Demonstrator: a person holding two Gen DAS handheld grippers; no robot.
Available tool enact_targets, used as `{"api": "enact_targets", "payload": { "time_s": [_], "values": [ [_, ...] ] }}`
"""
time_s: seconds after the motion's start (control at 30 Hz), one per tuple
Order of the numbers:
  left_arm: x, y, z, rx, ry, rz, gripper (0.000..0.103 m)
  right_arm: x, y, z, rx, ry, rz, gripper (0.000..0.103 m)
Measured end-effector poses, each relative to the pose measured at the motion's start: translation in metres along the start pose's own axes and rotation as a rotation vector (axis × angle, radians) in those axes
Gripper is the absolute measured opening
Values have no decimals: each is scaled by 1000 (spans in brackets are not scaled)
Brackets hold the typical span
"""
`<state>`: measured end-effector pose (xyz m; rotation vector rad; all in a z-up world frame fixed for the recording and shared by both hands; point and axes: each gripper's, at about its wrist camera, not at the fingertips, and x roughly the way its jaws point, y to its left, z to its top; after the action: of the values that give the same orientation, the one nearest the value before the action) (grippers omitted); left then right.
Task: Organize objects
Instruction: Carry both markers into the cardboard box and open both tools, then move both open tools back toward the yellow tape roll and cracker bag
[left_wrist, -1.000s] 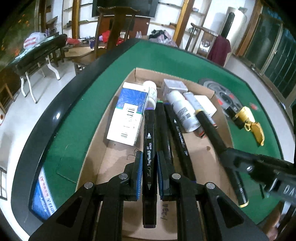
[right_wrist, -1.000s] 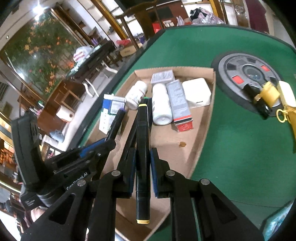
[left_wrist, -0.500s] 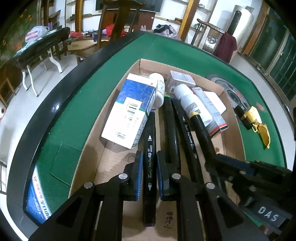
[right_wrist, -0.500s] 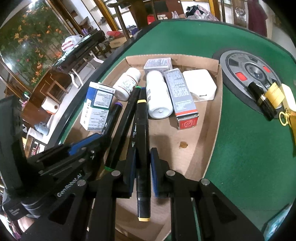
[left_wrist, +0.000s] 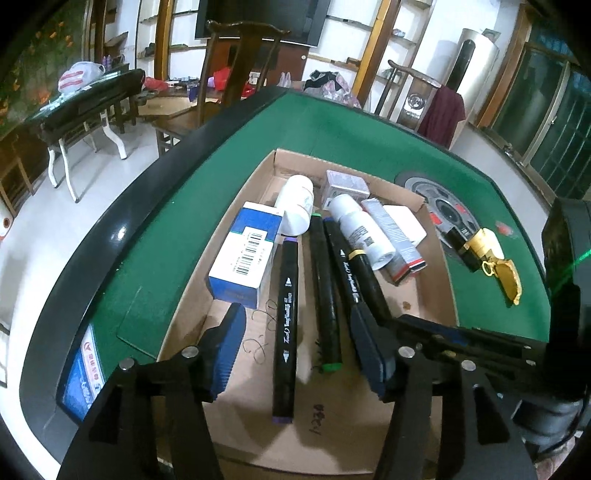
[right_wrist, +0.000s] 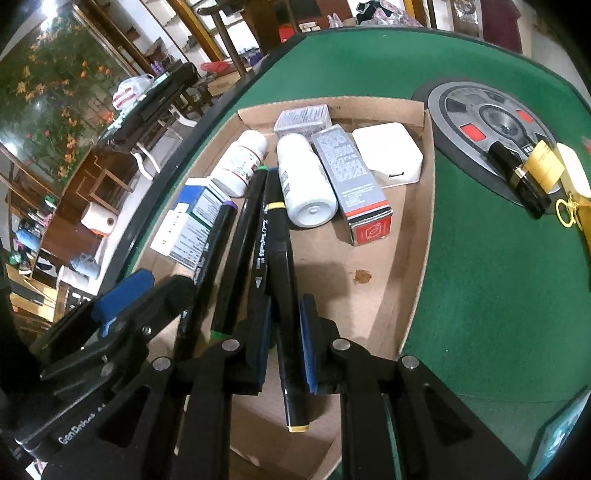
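My left gripper (left_wrist: 297, 350) stands released over the purple-capped marker (left_wrist: 285, 325) lying in the cardboard tray (left_wrist: 439, 291) beside two others, while my right gripper (right_wrist: 284, 343) clenches the yellow-capped marker (right_wrist: 282, 266) low over the tray floor, not yet laid down.

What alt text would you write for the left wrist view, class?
The open left gripper hovers over a purple-capped marker lying in a cardboard tray beside other markers, bottles and boxes, on a green table.
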<state>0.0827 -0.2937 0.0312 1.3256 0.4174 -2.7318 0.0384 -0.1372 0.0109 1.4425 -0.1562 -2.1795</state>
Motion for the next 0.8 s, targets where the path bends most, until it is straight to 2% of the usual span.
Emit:
{"api": "enact_targets", "payload": {
  "time_s": [0.1, 0.27, 0.37, 0.67, 0.8],
  "values": [
    [-6, 1, -2, -18, -2, -13, 55, -10, 0, 0, -6, -25, 4, 18],
    [-18, 0, -6, -49, -25, -18, 56, -38, -10, -2, -13, -106, 15, 39],
    [-25, -7, -9, -41, -44, -13, 56, -55, -16, 0, -9, -162, 6, 47],
    [-38, -43, -14, 30, -72, -22, 57, -113, -81, -9, 37, -286, -91, 53],
    [-37, -62, -14, 58, -64, -45, 57, -140, -131, -15, 101, -327, -163, 53]
  ]
}}
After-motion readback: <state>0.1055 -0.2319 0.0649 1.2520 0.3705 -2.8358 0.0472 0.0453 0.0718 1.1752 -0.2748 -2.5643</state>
